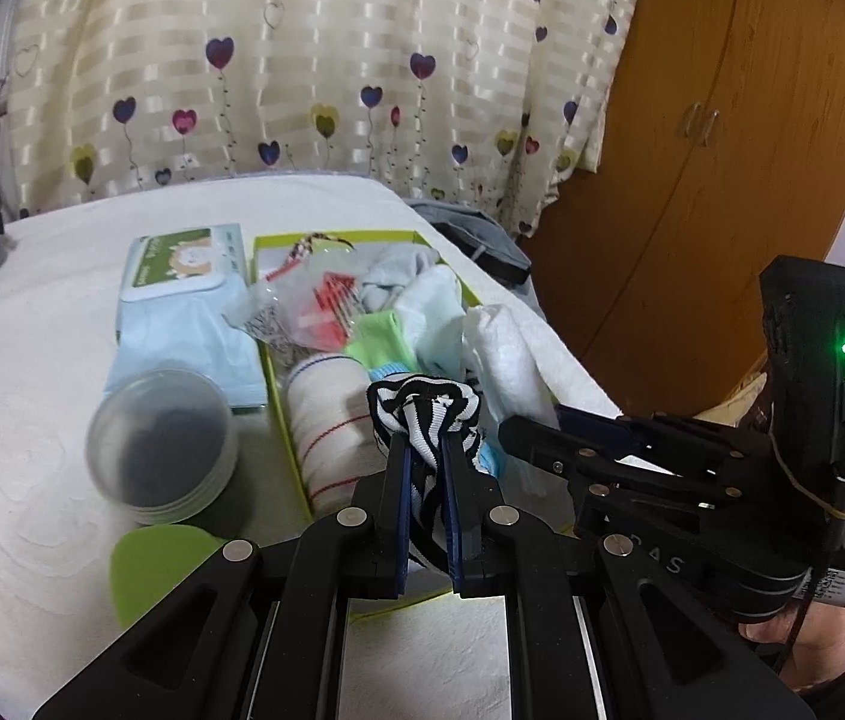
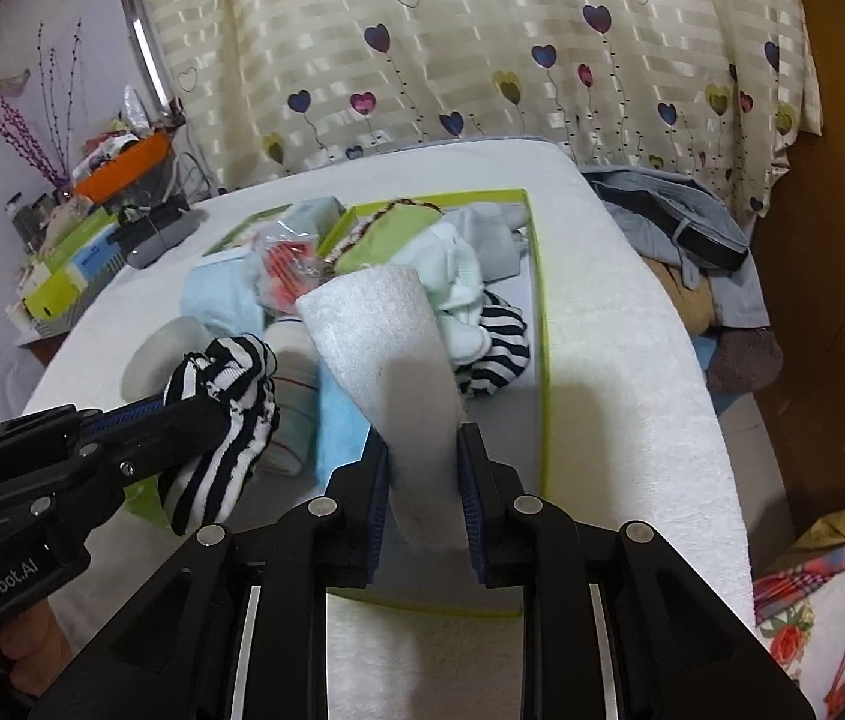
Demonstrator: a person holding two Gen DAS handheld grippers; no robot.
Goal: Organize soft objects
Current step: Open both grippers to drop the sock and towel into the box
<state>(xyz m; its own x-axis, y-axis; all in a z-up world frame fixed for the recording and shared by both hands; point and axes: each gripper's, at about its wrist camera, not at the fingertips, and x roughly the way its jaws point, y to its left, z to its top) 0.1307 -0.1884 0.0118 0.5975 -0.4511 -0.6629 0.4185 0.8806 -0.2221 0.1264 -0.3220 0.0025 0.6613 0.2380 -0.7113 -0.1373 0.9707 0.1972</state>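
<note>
The left tool is clamped narrow on a black-and-white striped sock, held just above the near end of the green-edged box on the white tabletop. The right tool has a folded white cloth between its jaws; they stand at medium width and I cannot tell if the pads really press it. Both pieces hang over the box, which is already full of socks and small cloths. I judge this is the placing step: next, each piece must come down into a free place and be let go.
</note>
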